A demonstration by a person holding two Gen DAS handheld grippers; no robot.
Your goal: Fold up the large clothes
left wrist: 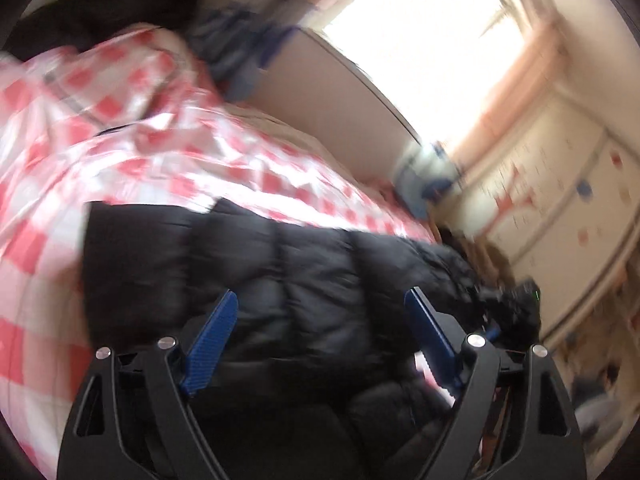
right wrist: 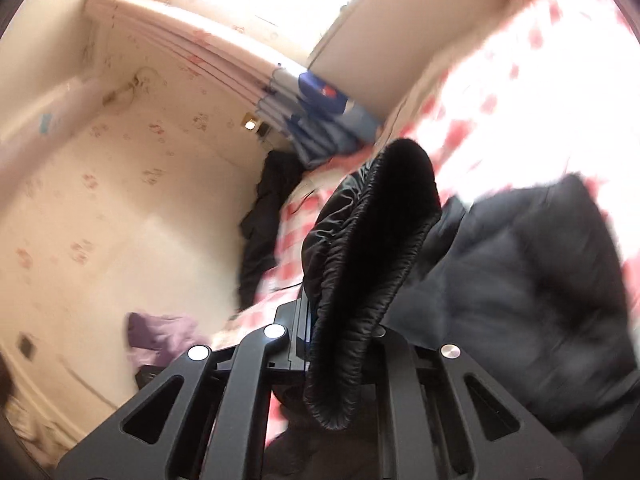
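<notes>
Checked bedspread (left wrist: 60,128) carries the black jacket (left wrist: 280,272). My right gripper (right wrist: 340,344) clamps its elastic cuff (right wrist: 360,260); my left gripper (left wrist: 320,312) hovers spread, empty. Risk: slick cuff slips under the jacket's weight.

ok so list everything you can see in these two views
black puffer jacket: 1, black, lying on the bed; its elastic cuff is pinched in the right claw
checked bedding: 1, red and white, spread over the bed under the jacket
dark clothes: 1 pile, black, at the far end of the bed
blue clothes: 1 heap, blue and grey, beside the dark pile
purple cloth: 1, purple, low by the wall
window: 1, bright, past the bed
left claw: 1, black with blue fingers, open, over the jacket
right claw: 1, black, shut on the cuff
</notes>
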